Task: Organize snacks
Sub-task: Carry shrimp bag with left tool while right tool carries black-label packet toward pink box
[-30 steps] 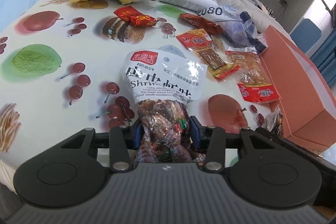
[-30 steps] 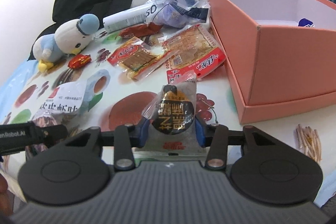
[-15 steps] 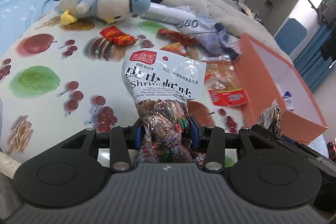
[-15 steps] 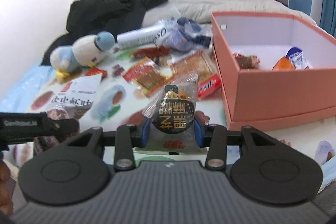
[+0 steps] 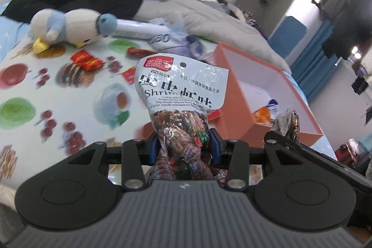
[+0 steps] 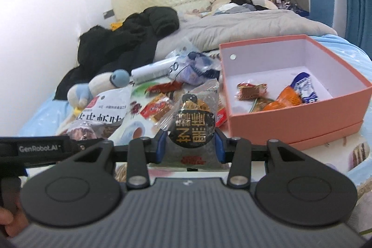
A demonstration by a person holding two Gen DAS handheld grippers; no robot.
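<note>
Your orange box point(image 6: 302, 117) sits at 2 o'clock in the right wrist view: stiff card, open top, three wrapped snacks counted inside. One shrimp snack bag point(image 5: 181, 94), clamped low in your left gripper point(image 5: 184, 147), looks bulky and soft with slippery film; the hold on its packed lower part seems sound. One dark-label packet point(image 6: 194, 127), pinched by your right gripper point(image 6: 190, 147), appears light and crinkly; grip the body, not the seal. At 11 o'clock lies one plush penguin point(image 6: 97, 90).
</note>
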